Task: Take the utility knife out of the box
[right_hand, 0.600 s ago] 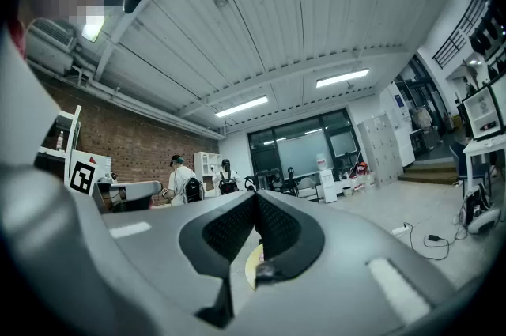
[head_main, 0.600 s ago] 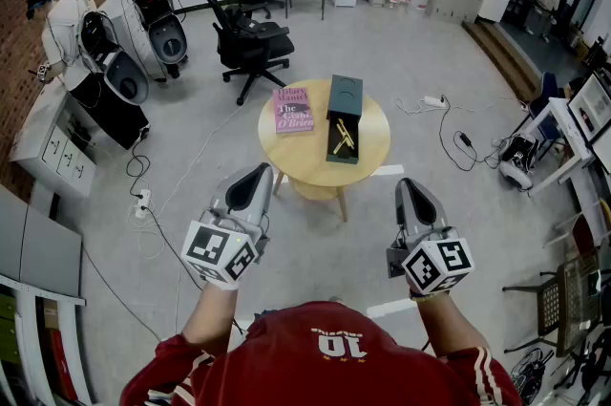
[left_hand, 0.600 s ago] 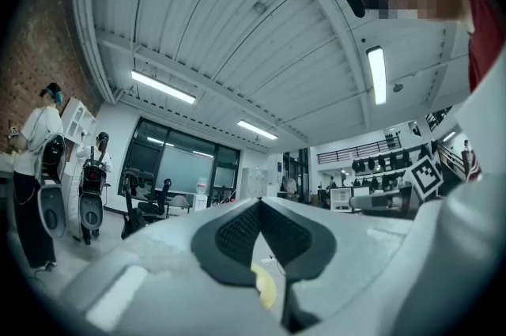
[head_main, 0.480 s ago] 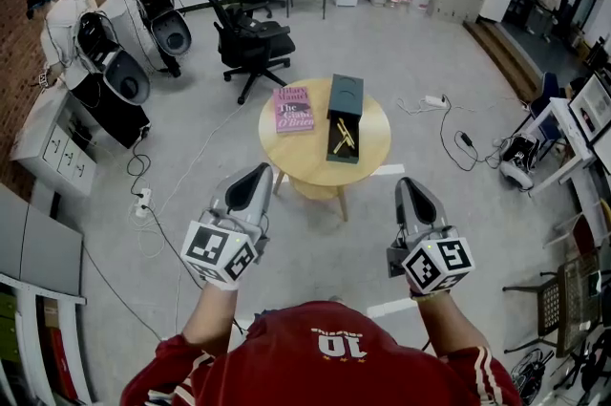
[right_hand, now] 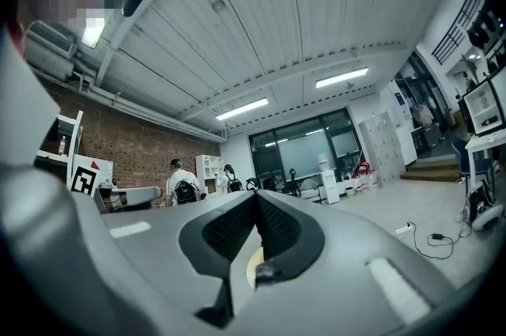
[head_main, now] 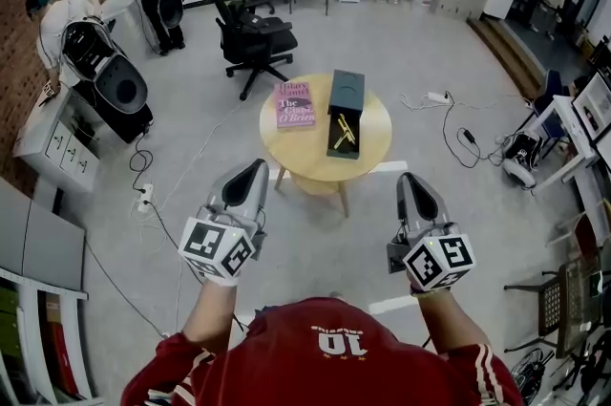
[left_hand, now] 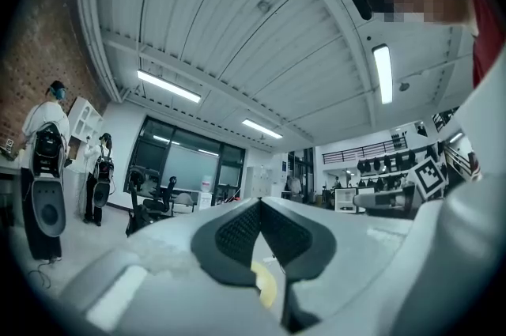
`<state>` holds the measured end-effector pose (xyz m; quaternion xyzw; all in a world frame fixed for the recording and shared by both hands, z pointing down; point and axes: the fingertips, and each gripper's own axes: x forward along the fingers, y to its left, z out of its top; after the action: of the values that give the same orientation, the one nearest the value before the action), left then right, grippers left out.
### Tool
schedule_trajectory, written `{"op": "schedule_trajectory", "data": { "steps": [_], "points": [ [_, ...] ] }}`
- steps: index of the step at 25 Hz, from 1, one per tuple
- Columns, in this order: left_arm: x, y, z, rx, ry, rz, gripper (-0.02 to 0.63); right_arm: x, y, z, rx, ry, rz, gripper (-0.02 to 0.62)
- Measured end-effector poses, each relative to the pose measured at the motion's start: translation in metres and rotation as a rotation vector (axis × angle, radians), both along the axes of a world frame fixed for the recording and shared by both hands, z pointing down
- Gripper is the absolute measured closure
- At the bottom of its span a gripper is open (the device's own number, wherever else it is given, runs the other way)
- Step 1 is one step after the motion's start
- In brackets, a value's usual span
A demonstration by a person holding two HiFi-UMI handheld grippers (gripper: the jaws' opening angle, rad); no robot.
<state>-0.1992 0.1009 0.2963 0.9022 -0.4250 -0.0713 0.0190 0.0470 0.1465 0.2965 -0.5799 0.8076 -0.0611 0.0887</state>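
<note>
Both claws are fully closed and empty: left gripper [head_main: 256, 169] and right gripper [head_main: 409, 179], roughly level, well short of the round table [head_main: 296, 153]. The utility knife [head_main: 342, 135] lies in the open dark box [head_main: 344, 155] on the table's right half. Its long axis runs roughly along the box, away from us, slightly skewed. We can't tell which end is the blade. The lid [head_main: 346, 92] touches the box's far end and the pink book [head_main: 294, 105] lies just left. An office chair [head_main: 250, 41] stands beyond the table, with cables [head_main: 449, 122] on the floor to the right.
</note>
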Motion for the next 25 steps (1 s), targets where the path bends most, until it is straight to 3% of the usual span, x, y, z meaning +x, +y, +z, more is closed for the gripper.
{"op": "schedule_trajectory", "data": {
  "steps": [16,25],
  "points": [
    [0.020,0.001,-0.008,0.010,0.011,-0.023,0.604,0.017,-0.004,-0.005,0.012,-0.044,-0.059,0.604],
    [0.054,0.007,-0.010,0.022,-0.009,-0.044,0.604,0.046,-0.004,-0.004,0.022,-0.061,-0.099,0.604]
  ]
}}
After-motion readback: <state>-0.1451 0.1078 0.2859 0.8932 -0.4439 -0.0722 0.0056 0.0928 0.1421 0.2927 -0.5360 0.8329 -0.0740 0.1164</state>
